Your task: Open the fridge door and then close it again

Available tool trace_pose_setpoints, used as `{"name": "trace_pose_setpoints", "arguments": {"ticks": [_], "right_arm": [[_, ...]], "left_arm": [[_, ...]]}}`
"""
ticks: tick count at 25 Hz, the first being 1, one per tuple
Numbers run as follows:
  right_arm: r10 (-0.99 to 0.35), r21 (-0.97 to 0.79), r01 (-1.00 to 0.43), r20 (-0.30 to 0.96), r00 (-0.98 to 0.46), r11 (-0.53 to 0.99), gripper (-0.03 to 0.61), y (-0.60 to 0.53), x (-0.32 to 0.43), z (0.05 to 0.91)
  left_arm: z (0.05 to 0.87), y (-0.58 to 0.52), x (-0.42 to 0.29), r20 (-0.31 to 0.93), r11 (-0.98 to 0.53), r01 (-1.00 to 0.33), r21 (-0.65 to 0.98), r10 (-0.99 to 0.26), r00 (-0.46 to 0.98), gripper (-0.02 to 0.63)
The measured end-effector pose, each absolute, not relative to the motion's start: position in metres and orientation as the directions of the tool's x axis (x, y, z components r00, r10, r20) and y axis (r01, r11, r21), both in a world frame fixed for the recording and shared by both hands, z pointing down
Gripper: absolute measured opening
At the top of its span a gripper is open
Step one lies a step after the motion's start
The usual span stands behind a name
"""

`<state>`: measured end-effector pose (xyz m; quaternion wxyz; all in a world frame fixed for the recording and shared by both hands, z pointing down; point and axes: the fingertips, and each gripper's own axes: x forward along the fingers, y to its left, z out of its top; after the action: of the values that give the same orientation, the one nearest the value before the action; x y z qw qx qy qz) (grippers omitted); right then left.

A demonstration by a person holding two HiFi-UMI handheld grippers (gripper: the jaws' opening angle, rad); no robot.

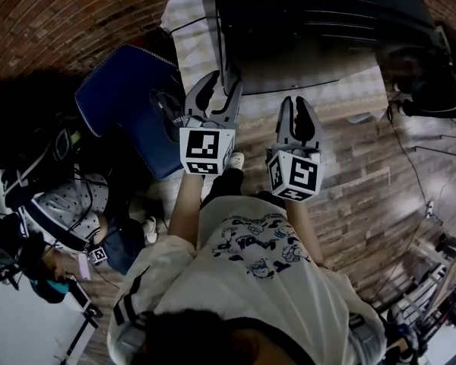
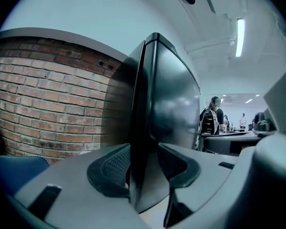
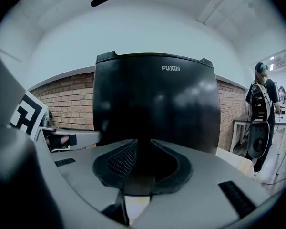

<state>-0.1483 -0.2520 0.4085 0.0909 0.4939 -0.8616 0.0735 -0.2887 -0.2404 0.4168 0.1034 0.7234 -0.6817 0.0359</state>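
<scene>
The black fridge stands at the top of the head view, with a yellow label on its top. My left gripper is at the fridge's front left edge. In the left gripper view the jaws of this gripper stand open, one on each side of that dark edge. I cannot tell whether the door is ajar. My right gripper hangs to the right, short of the door front. Its jaws show a narrow gap with nothing in it.
A brick wall runs behind and left of the fridge. A blue padded seat stands left of my left gripper. A person sits low at the left. Cables and gear lie on the wooden floor at right. Another person stands far right.
</scene>
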Motion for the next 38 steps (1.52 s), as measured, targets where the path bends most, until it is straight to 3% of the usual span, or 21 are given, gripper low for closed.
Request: {"name": "trace_pose_setpoints", "arguments": {"ticks": [15,27,38], "right_arm": [[-0.836,-0.022,-0.865,0.249,-0.490,0.501,0.091,-0.261,-0.153,0.417],[-0.832,-0.029,-0.863,0.249,-0.495,0.505,0.091,-0.260,-0.147,0.421],[-0.813,-0.038,-0.842,0.241,-0.530,0.538,0.091,-0.251,-0.146,0.422]], "left_arm": [[0.420,-0.250,-0.285,0.176,-0.258,-0.965,0.056,-0.948,0.264,0.193],[0.419,-0.253,-0.284,0.189,-0.326,-0.942,0.079,-0.923,0.335,0.198],[0.418,-0.251,-0.282,0.230,-0.288,-0.955,0.073,-0.927,0.297,0.187]]}}
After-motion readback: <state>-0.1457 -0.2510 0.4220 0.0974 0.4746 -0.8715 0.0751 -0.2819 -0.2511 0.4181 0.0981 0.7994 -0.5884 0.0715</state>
